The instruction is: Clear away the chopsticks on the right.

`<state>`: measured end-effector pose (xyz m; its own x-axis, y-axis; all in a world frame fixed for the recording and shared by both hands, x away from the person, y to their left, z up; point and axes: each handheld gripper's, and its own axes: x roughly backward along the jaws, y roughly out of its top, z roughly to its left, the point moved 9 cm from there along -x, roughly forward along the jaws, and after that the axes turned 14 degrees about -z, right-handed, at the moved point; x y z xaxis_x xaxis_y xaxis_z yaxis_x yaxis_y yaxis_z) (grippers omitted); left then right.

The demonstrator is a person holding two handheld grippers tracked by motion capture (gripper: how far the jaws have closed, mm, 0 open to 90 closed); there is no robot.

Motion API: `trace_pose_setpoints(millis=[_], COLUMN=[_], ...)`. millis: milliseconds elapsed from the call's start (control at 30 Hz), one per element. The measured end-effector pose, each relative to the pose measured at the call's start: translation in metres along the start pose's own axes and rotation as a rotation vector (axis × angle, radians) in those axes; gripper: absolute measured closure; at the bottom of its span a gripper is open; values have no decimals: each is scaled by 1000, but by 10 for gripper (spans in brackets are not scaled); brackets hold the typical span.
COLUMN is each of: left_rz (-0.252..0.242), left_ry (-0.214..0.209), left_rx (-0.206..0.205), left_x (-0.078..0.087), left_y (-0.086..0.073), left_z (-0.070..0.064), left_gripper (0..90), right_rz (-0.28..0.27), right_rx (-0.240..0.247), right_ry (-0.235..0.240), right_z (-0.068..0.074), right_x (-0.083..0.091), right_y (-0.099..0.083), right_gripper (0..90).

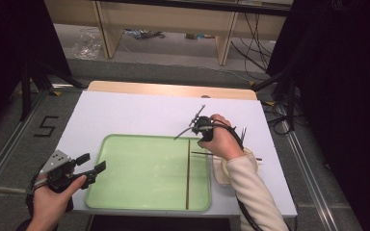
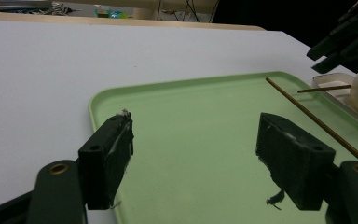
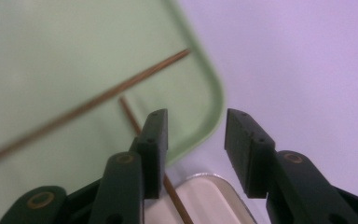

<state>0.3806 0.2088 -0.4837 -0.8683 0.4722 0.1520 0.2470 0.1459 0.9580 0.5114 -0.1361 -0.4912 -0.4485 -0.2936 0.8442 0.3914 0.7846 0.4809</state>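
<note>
The right gripper hangs with its jaws narrowly parted and nothing between them, over the tray's far right corner and the near end of a small white dish. One stick passes just beside its left jaw, one end on the tray and the rest crossing the dish (touching the jaw or not, I cannot tell). A second stick lies flat in the tray beyond it. The left gripper is spread wide, empty, at the tray's near left edge, well apart from both sticks.
</note>
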Motion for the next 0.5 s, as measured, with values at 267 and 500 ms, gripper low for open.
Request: trace_pose_setpoints(millis=[267, 500], left_rz=[1, -1], left_ry=[3, 2], left_rx=[5, 3], left_x=[0, 0], left_y=[0, 0], left_z=[1, 0], left_gripper=[270, 270], right_rz=[66, 97], right_rx=[281, 350], right_ry=[102, 100], right_z=[8, 9], right_x=[-8, -10], right_y=[-14, -19], right_gripper=[610, 636])
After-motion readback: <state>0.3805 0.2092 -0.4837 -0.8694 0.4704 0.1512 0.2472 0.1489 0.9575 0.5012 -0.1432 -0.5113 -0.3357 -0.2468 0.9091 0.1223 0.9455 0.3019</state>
